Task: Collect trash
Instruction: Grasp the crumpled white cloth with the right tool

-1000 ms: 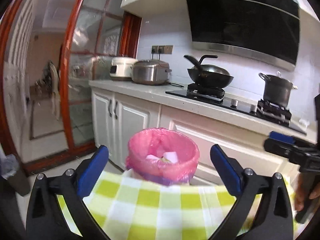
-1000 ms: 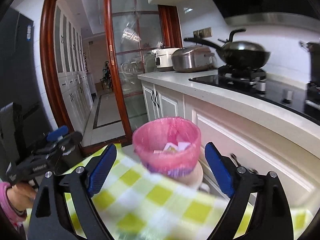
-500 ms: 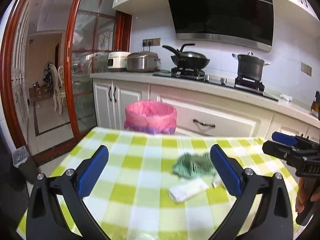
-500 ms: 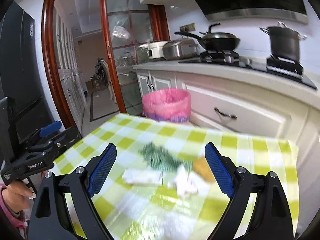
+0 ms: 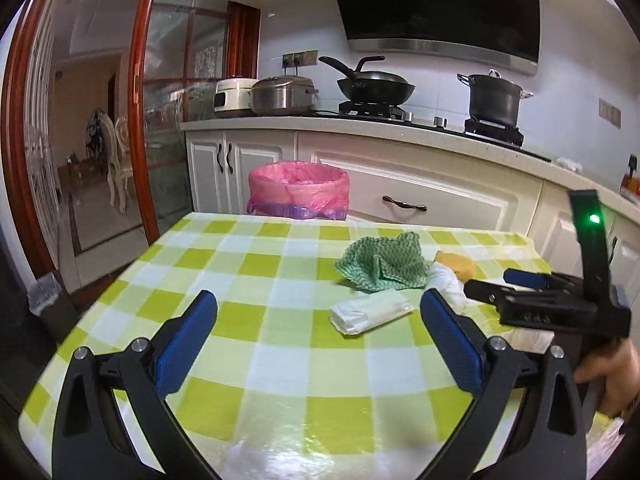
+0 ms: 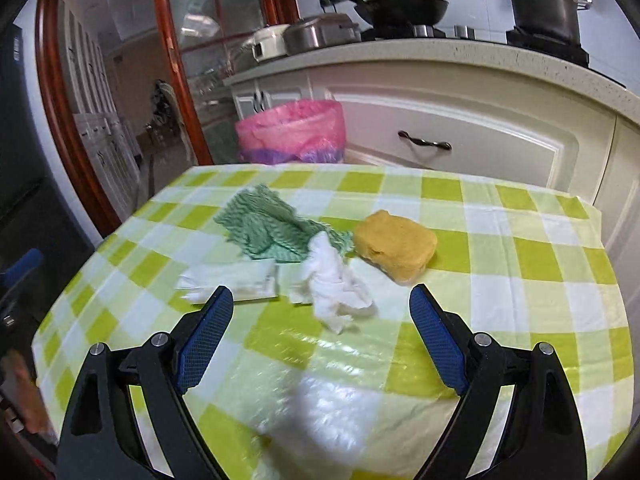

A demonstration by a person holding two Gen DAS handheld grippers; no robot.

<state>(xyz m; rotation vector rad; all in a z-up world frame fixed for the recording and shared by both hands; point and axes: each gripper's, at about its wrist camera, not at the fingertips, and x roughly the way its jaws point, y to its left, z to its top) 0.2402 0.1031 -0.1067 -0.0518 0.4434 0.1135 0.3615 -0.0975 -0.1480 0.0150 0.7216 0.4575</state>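
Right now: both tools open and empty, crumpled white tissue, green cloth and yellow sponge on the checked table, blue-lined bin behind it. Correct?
One error: the bin liner is pink, not blue, as the right wrist view shows. The rest stands.

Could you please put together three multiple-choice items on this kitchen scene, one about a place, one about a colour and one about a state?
1. Where does the bin stand?
A. On the table
B. Beyond the table's far edge, before the cabinets
C. On the counter

2. What colour is the liner of the bin?
A. Pink
B. Black
C. Blue

3. How is the right gripper?
A. Shut on the sponge
B. Shut on the green cloth
C. Open, holding nothing

Answers:
1. B: the bin rises behind the checked tablecloth, in front of the white cabinets.
2. A: a pink bag is folded over its rim.
3. C: its jaws stand wide apart, short of the crumpled tissue, with the sponge and green cloth lying untouched on the table.
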